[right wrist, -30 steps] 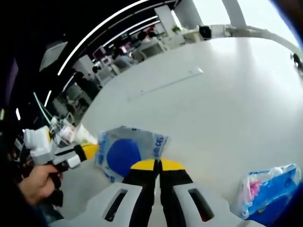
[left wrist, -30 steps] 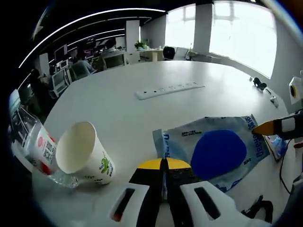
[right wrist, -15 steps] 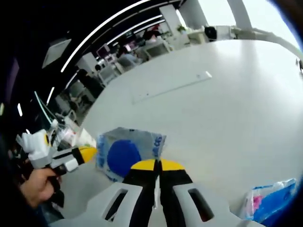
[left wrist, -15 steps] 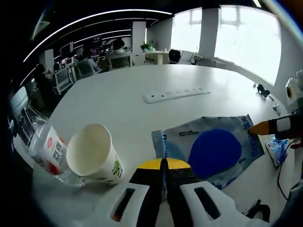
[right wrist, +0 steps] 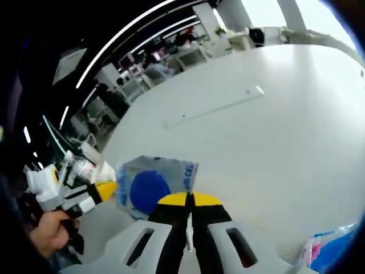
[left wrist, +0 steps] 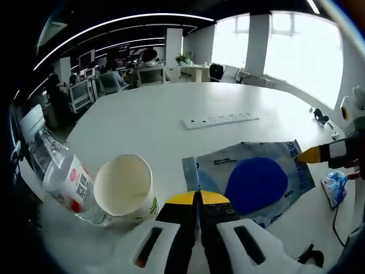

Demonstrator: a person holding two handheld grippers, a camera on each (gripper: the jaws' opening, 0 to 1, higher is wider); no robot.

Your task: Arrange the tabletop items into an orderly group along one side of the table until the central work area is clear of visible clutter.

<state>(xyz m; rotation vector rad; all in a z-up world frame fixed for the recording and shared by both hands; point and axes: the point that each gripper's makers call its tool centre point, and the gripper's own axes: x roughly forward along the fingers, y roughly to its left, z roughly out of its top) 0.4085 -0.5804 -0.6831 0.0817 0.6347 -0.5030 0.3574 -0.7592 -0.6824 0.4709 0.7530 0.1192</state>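
Lying beside the pouch (left wrist: 251,182): paper cup (left wrist: 126,191), bottle (left wrist: 60,171)

Around me spreads a large open office. A broad white table (left wrist: 171,123) runs ahead of me, with a white power strip (left wrist: 219,120) set flat near its middle. Beyond its far edge I see desks with monitors (left wrist: 91,57) and seated people (left wrist: 111,77). Tall bright windows (left wrist: 296,51) fill one wall between white pillars (left wrist: 256,43). Long curved light strips (left wrist: 114,23) cross the dark ceiling above me.
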